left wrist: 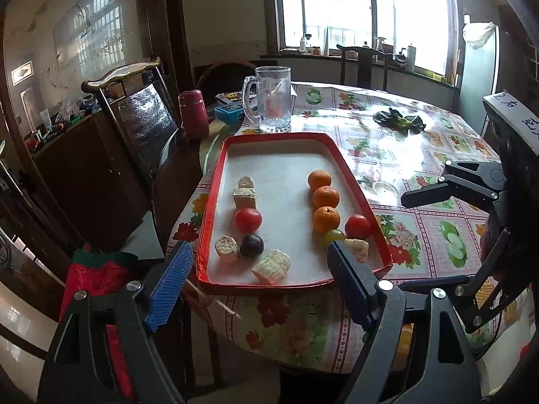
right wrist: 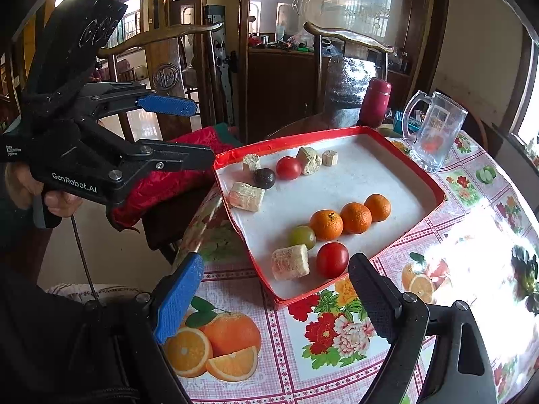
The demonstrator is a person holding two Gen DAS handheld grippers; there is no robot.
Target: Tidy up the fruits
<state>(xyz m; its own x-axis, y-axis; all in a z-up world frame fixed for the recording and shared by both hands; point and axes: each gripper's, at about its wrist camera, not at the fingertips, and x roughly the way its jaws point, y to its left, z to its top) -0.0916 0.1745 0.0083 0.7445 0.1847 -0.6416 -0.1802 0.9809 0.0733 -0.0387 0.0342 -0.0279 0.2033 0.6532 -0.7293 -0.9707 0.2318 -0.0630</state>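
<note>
A red-rimmed white tray (left wrist: pixel 215 181) (right wrist: pixel 438 195) sits at the table's near edge. In it three oranges (left wrist: pixel 325 197) (right wrist: pixel 355 217) stand in a row, with a green grape (left wrist: pixel 334 235) (right wrist: pixel 303 236), two red tomatoes (left wrist: pixel 248 219) (left wrist: pixel 357 226) (right wrist: pixel 332 259) (right wrist: pixel 288 167), a dark plum (left wrist: pixel 251 245) (right wrist: pixel 264 178) and several pale banana chunks (left wrist: pixel 272 266) (right wrist: pixel 290 262). My left gripper (left wrist: pixel 259 269) is open and empty, just before the tray's near rim. My right gripper (right wrist: pixel 279 289) is open and empty, at the tray's corner near the tomato.
A glass mug (left wrist: pixel 269 101) (right wrist: pixel 434 131) stands behind the tray, a maroon flask (left wrist: pixel 193 114) (right wrist: pixel 375 101) and blue box (left wrist: pixel 229 112) beside it. Dark leaves (left wrist: pixel 401 119) lie on the flowered tablecloth (right wrist: pixel 337 336). Wooden chairs (left wrist: pixel 134 118) stand at the left.
</note>
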